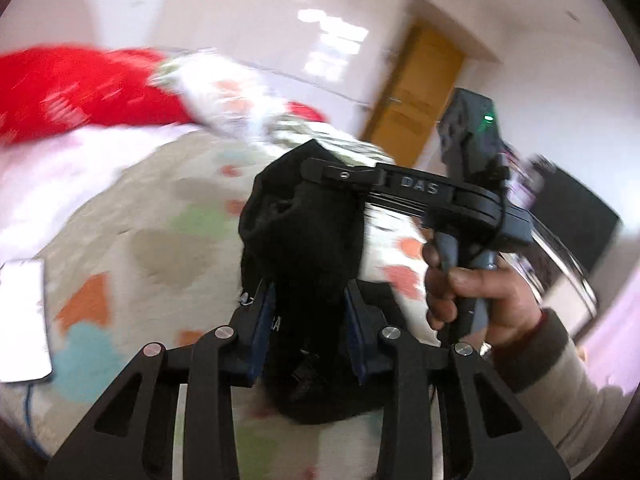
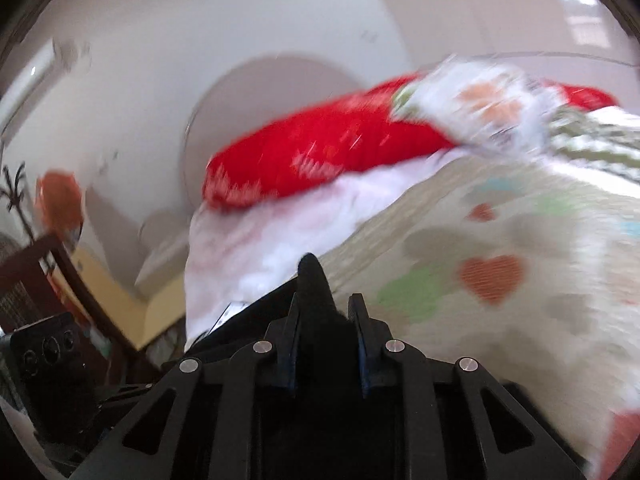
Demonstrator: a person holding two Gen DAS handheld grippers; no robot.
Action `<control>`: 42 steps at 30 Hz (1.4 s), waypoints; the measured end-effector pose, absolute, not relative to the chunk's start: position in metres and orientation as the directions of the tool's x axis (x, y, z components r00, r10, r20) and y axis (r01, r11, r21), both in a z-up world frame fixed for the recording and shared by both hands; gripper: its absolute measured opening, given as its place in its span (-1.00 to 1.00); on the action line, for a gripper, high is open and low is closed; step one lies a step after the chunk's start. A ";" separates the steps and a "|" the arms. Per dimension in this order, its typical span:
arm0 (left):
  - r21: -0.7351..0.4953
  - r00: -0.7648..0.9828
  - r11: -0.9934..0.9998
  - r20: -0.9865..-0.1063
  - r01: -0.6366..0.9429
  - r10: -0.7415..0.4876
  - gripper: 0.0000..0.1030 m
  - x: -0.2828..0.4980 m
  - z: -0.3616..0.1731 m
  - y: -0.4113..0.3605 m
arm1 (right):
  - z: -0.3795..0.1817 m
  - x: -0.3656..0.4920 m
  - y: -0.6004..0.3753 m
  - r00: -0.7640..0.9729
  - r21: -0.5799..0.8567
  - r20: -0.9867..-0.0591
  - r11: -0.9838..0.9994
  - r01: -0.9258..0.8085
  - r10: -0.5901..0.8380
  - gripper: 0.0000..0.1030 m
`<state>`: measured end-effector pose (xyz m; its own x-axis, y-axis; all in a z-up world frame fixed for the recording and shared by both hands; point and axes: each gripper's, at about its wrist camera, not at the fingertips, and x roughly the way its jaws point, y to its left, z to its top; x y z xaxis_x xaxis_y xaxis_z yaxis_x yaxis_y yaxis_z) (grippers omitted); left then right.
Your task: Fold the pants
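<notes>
The black pants (image 1: 304,240) hang bunched in the air above the bed, blurred by motion. My left gripper (image 1: 308,296) is shut on a thick fold of them. My right gripper (image 1: 340,174) shows in the left wrist view, held by a hand (image 1: 480,300), its fingertips pinching the top of the same bundle. In the right wrist view my right gripper (image 2: 324,308) is shut on a pointed tip of the black pants (image 2: 314,280) that sticks up between the fingers.
The bed has a heart-patterned cover (image 1: 160,240) (image 2: 480,260). A red pillow (image 1: 72,88) (image 2: 320,152) and a crumpled patterned quilt (image 1: 240,92) lie at its head. A white phone (image 1: 22,320) with a cable lies at left. A wooden door (image 1: 416,88) stands behind.
</notes>
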<state>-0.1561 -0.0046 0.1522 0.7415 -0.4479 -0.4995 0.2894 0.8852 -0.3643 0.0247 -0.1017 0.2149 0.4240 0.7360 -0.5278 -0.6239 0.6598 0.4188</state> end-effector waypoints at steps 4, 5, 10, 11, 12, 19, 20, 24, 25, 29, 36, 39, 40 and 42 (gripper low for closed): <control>-0.374 0.631 0.827 -0.534 0.421 -0.563 -0.40 -0.150 0.135 -0.066 | 0.201 0.007 -0.181 0.522 0.416 -0.565 0.767 -0.488 0.639 -0.60; -0.389 0.576 0.800 -0.557 0.457 -0.599 -0.40 -0.146 0.122 -0.086 | 0.190 0.004 -0.199 0.538 0.411 -0.598 0.803 -0.431 0.594 -0.59; -0.408 0.371 0.762 -0.694 0.503 -0.617 -0.39 -0.136 0.080 -0.134 | 0.152 -0.013 -0.281 0.602 0.391 -0.711 0.916 -0.090 0.363 -0.27; -0.394 0.366 0.762 -0.702 0.514 -0.611 -0.36 -0.138 0.082 -0.135 | 0.151 -0.019 -0.291 0.608 0.431 -0.695 0.899 -0.076 0.384 -0.22; -0.375 0.379 0.757 -0.695 0.534 -0.612 -0.19 -0.144 0.089 -0.132 | 0.152 -0.025 -0.299 0.614 0.460 -0.677 0.884 -0.079 0.407 -0.09; -0.303 0.560 0.800 -0.587 0.517 -0.584 0.61 -0.154 0.132 -0.072 | 0.151 -0.045 -0.282 0.572 0.548 -0.627 0.822 -0.159 0.529 0.52; -0.281 0.578 0.820 -0.598 0.498 -0.556 0.61 -0.151 0.130 -0.069 | 0.147 -0.042 -0.276 0.560 0.541 -0.639 0.826 -0.160 0.527 0.52; -0.248 0.582 0.877 -0.669 0.412 -0.462 0.61 -0.132 0.106 -0.063 | 0.115 -0.027 -0.246 0.483 0.504 -0.716 0.852 -0.143 0.505 -0.10; -0.259 0.569 0.881 -0.684 0.395 -0.456 0.61 -0.127 0.099 -0.062 | 0.113 -0.030 -0.242 0.481 0.508 -0.710 0.847 -0.157 0.515 -0.54; -0.289 0.569 0.875 -0.672 0.389 -0.474 0.61 -0.124 0.092 -0.066 | 0.140 -0.034 -0.236 0.545 0.430 -0.690 0.876 -0.219 0.475 -0.83; -0.250 0.551 0.880 -0.701 0.404 -0.453 0.61 -0.123 0.075 -0.088 | 0.129 -0.038 -0.245 0.517 0.325 -0.768 0.925 -0.195 0.379 -0.85; -0.247 0.530 0.868 -0.708 0.431 -0.466 0.61 -0.128 0.083 -0.085 | 0.130 -0.047 -0.250 0.516 0.310 -0.776 0.932 -0.187 0.362 -0.85; -0.259 0.521 0.861 -0.707 0.439 -0.478 0.61 -0.128 0.089 -0.080 | 0.134 -0.052 -0.253 0.518 0.308 -0.775 0.932 -0.191 0.362 -0.85; -0.267 0.538 0.864 -0.693 0.427 -0.480 0.63 -0.123 0.100 -0.068 | 0.141 -0.060 -0.256 0.516 0.312 -0.773 0.929 -0.199 0.370 -0.84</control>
<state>-0.1226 -0.0685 0.0997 0.5379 -0.4803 -0.6928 0.4274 0.8637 -0.2670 -0.0595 -0.2564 0.1413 0.5163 0.3697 -0.7725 -0.1988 0.9291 0.3118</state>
